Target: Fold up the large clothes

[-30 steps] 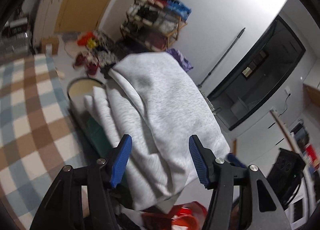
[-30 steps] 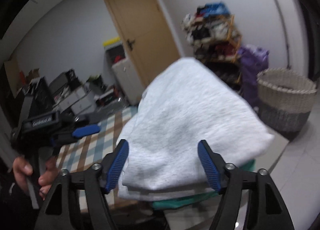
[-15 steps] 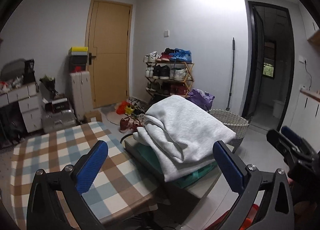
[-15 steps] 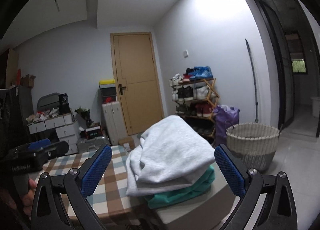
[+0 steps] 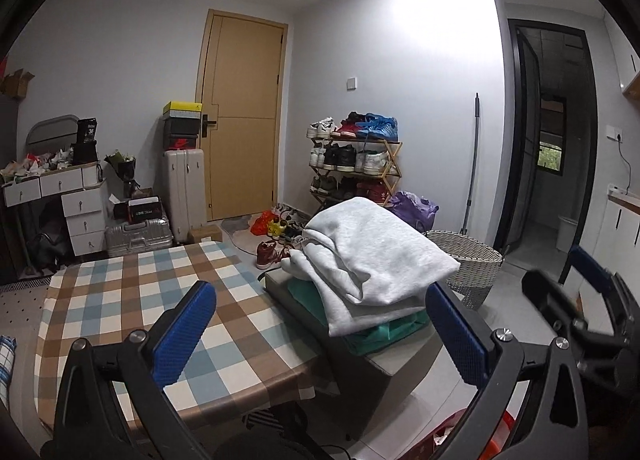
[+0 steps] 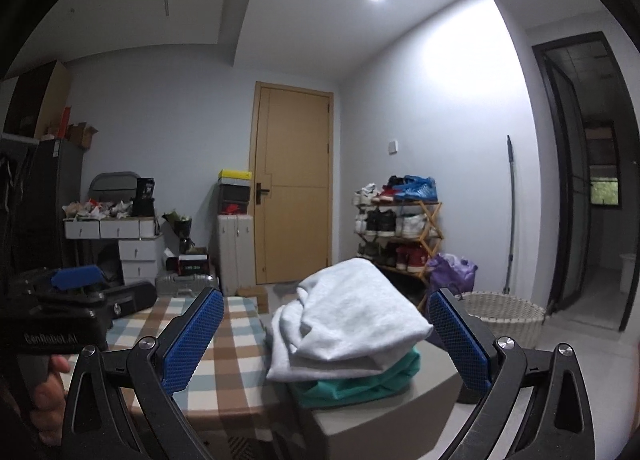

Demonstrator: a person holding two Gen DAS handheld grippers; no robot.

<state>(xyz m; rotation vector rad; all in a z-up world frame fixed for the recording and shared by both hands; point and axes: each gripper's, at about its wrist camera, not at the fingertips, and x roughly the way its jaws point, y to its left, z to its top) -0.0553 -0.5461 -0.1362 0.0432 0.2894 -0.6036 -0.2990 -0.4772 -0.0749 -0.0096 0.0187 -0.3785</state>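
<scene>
A folded light grey sweatshirt (image 5: pixel 372 256) (image 6: pixel 356 320) lies on top of a folded green garment (image 5: pixel 384 334) (image 6: pixel 360 384). Both rest on a low grey stand (image 5: pixel 396 360) (image 6: pixel 432 396) beside the checked table (image 5: pixel 132 304) (image 6: pixel 236 372). My left gripper (image 5: pixel 318 324) is open and drawn back from the pile, nothing between its blue pads. My right gripper (image 6: pixel 326 330) is open too, back from the pile and empty. The other gripper shows at the right edge in the left wrist view and at the left edge, in a hand, in the right wrist view.
A woven basket (image 5: pixel 470 260) (image 6: pixel 500 310) stands on the floor right of the stand. Behind are a shoe rack (image 5: pixel 356 164), a purple bag (image 5: pixel 412 206), a wooden door (image 5: pixel 240 120), suitcases (image 5: pixel 182 188) and drawers (image 5: pixel 76 204). A dark doorway (image 5: pixel 552 140) is at the right.
Both grippers let go of the grey sweatshirt, opened wide and pulled back from the pile. The views turned upright, and the sweatshirt now lies still on the green garment.
</scene>
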